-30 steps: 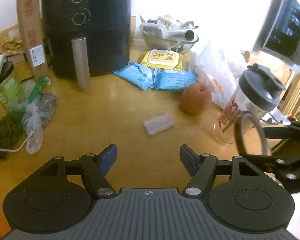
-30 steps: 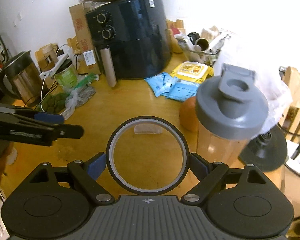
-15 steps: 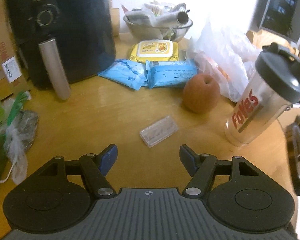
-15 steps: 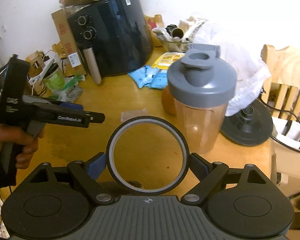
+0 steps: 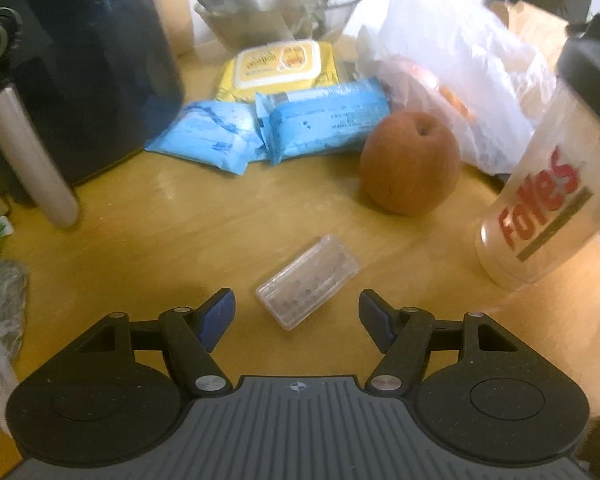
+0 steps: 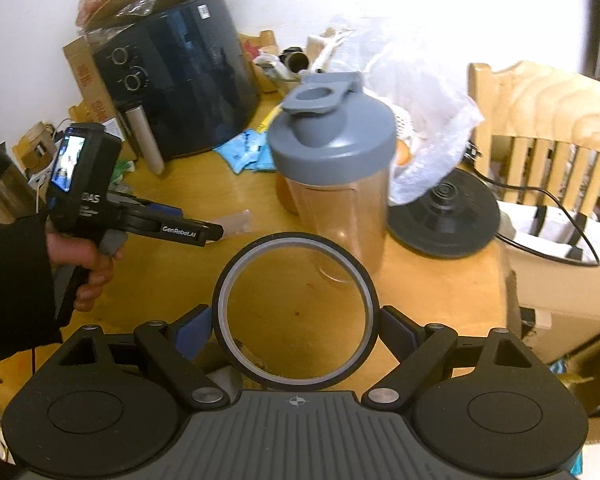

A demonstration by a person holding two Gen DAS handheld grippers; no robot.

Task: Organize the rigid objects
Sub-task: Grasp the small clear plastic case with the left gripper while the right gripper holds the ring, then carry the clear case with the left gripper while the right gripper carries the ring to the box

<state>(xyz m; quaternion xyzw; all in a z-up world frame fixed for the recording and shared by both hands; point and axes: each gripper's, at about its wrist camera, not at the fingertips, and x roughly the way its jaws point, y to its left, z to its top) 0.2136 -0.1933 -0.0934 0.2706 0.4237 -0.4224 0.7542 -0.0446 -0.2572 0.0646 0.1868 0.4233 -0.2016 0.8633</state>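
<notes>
My left gripper [image 5: 296, 312] is open and empty, low over the wooden table [image 5: 148, 240], with a small clear plastic case [image 5: 308, 282] lying just ahead between its fingertips. The left gripper also shows in the right wrist view [image 6: 204, 232], pointing at that case [image 6: 238, 222]. My right gripper [image 6: 296, 330] is shut on a black tape ring [image 6: 296, 308], held upright above the table's near edge. A clear shaker bottle with a grey lid [image 6: 332, 172] stands just beyond the ring; it also shows in the left wrist view [image 5: 548, 200].
A black air fryer [image 5: 80, 60] stands at the back left. Blue packets [image 5: 268, 128], a yellow wipes pack [image 5: 278, 64], a brown fruit [image 5: 410, 162] and a white plastic bag [image 5: 460, 80] lie behind the case. A black round base [image 6: 442, 216] and a wooden chair [image 6: 540, 128] are on the right.
My left gripper has moved forward and right, bringing the clear case close between its open fingers. My right gripper has drawn back and right with the ring, away from the shaker bottle.
</notes>
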